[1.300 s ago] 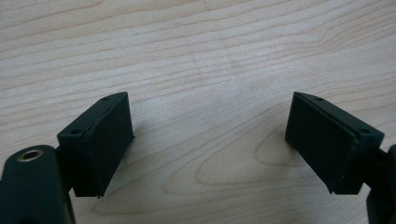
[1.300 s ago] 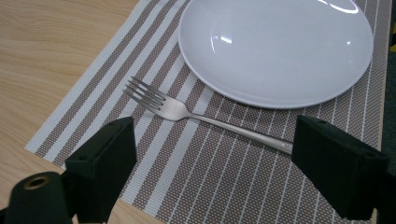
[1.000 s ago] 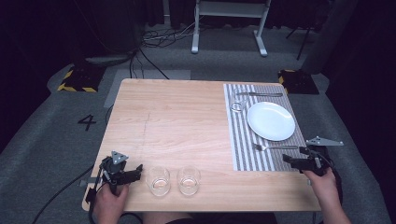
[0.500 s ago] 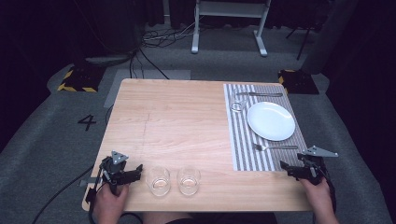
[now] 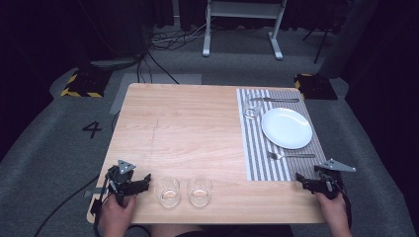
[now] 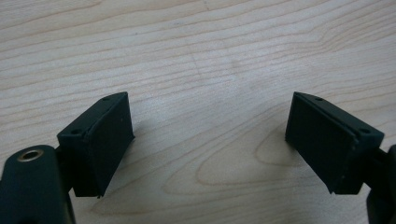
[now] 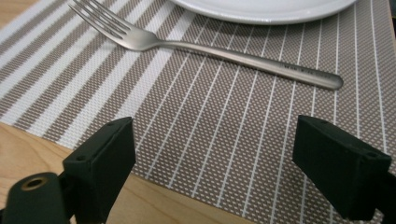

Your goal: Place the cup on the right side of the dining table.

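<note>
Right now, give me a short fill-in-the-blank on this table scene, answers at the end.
1. The silver metal fork lies on the striped woven ____.
2. The number of clear drinking glasses standing near the front edge of the light wooden table is ____.
3. The round white plate holds ____.
4. The jaws of the right hand-held gripper stand ____, over the mat's near edge.

Missing words: placemat; two; nothing; open

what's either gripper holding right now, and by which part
Nothing is held. The left gripper is open over bare table; the right gripper is open above the placemat, short of the fork.
</note>
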A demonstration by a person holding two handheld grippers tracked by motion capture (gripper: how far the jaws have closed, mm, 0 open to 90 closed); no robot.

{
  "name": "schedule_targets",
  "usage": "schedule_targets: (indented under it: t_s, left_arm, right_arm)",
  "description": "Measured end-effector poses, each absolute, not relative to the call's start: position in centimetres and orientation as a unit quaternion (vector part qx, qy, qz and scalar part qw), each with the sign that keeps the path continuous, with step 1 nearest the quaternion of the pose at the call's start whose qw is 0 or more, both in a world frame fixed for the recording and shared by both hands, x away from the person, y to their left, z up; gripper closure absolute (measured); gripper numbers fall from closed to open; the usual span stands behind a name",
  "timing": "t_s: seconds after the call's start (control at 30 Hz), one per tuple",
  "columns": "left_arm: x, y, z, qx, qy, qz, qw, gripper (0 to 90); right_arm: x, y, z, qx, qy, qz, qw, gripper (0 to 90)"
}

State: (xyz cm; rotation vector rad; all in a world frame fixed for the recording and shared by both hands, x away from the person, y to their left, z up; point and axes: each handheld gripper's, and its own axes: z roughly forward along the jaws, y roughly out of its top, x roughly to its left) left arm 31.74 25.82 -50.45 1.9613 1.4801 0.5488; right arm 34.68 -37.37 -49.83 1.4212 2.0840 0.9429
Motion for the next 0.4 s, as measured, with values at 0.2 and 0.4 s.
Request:
schedule_targets:
  t_s: [0.2, 0.4]
  left_arm:
    - [31.74, 25.82, -50.46, 0.741, 0.559, 0.207, 0.307, 15.3]
    - [31.73, 25.82, -50.46, 0.741, 0.559, 0.207, 0.307, 15.3]
  right_arm:
    - [34.58, -37.24, -50.36, 0.517, 0.755, 0.33, 0.23, 12.8]
    - [34.59, -37.24, -50.37, 0.519, 0.755, 0.329, 0.229, 12.5]
